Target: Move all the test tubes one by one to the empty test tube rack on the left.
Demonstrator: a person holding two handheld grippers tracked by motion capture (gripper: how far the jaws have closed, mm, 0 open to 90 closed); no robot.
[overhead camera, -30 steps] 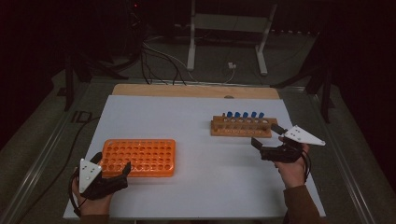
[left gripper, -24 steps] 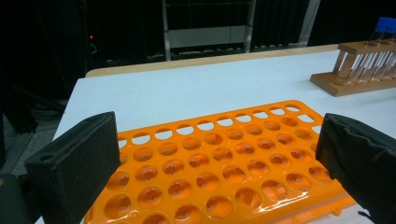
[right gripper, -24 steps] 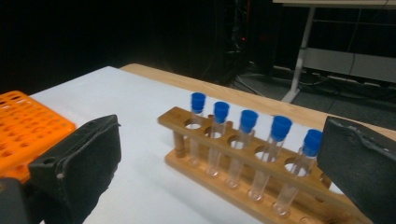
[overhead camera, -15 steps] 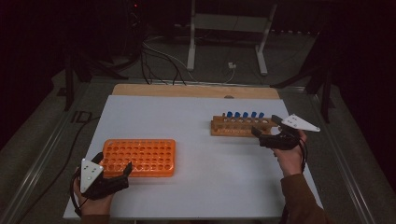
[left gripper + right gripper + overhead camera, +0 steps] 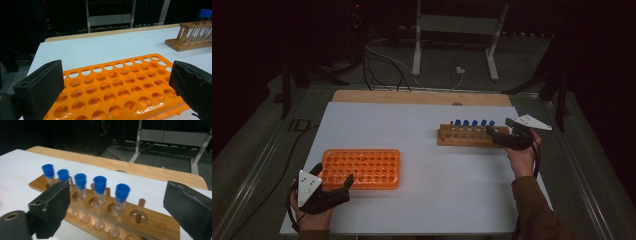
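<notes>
**Right gripper at the wooden tube rack, left parked by the orange rack**

We see the right gripper (image 5: 492, 134) up against the right end of the wooden rack (image 5: 464, 138), which sits on the right half of the white table (image 5: 422, 125), toward the far side. Its jaws have just been closing a bit, but they're spread wide w/ nothing pinched. In the right gripper view the pads stand either side of the rack's near end, not touching any tube.

Five tubes w/ blue caps (image 5: 100, 181) stand upright in a row along the rack. The nearest one (image 5: 122, 192) lies between the jaws, closer to the middle than to either pad. Next to it we see an empty hole (image 5: 138, 217) at the rack's end.

The left gripper (image 5: 346, 184) rests at the near-left corner of the orange rack (image 5: 362, 167), on the table's left half, well apart from the wooden rack. Jaws spread there too, holding nothing; in the left gripper view the pads (image 5: 40, 87) sit over the rack's near edge, and we can't tell if they touch it. Its holes are all empty as far as we can see.
</notes>
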